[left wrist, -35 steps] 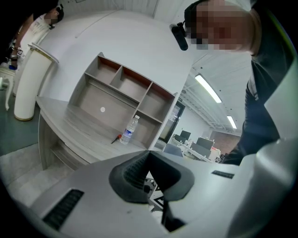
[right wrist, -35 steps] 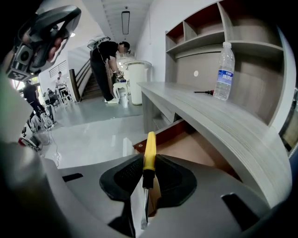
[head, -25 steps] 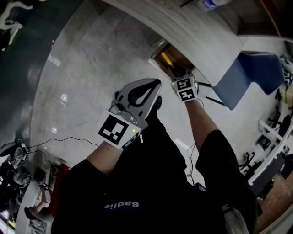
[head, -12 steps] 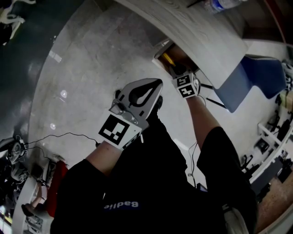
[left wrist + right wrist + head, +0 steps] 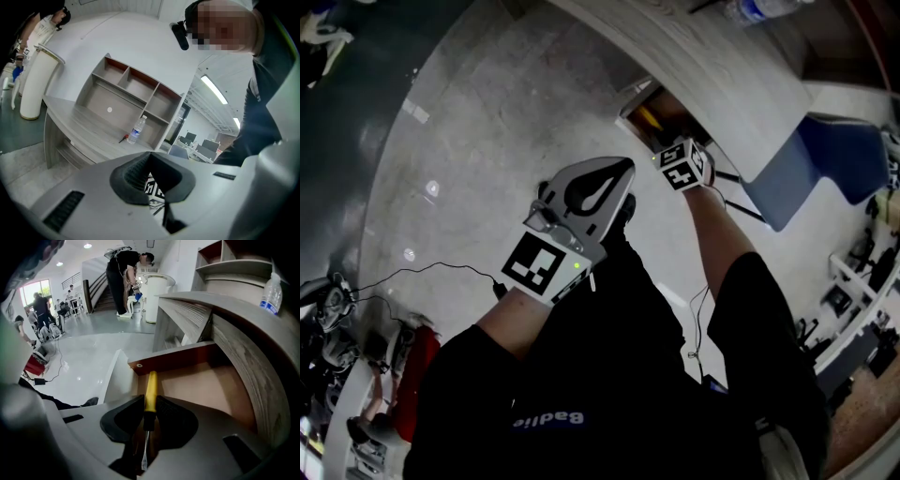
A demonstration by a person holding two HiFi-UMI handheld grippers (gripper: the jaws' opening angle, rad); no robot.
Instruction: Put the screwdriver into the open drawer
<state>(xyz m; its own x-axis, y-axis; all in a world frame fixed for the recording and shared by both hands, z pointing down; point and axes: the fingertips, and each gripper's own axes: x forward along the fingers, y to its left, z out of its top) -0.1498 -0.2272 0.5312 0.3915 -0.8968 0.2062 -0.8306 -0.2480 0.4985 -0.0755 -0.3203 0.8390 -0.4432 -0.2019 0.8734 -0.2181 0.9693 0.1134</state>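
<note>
My right gripper is clamped on the screwdriver, low on its yellow handle, just over the open drawer. It's probably light, stiff and a bit slick. Left gripper is closed and empty.

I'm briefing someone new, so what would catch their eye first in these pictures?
The yellow-handled screwdriver, clamped in the right gripper, hangs over the open drawer under the desk. The left gripper hovers shut and empty beside it, above the floor.
</note>
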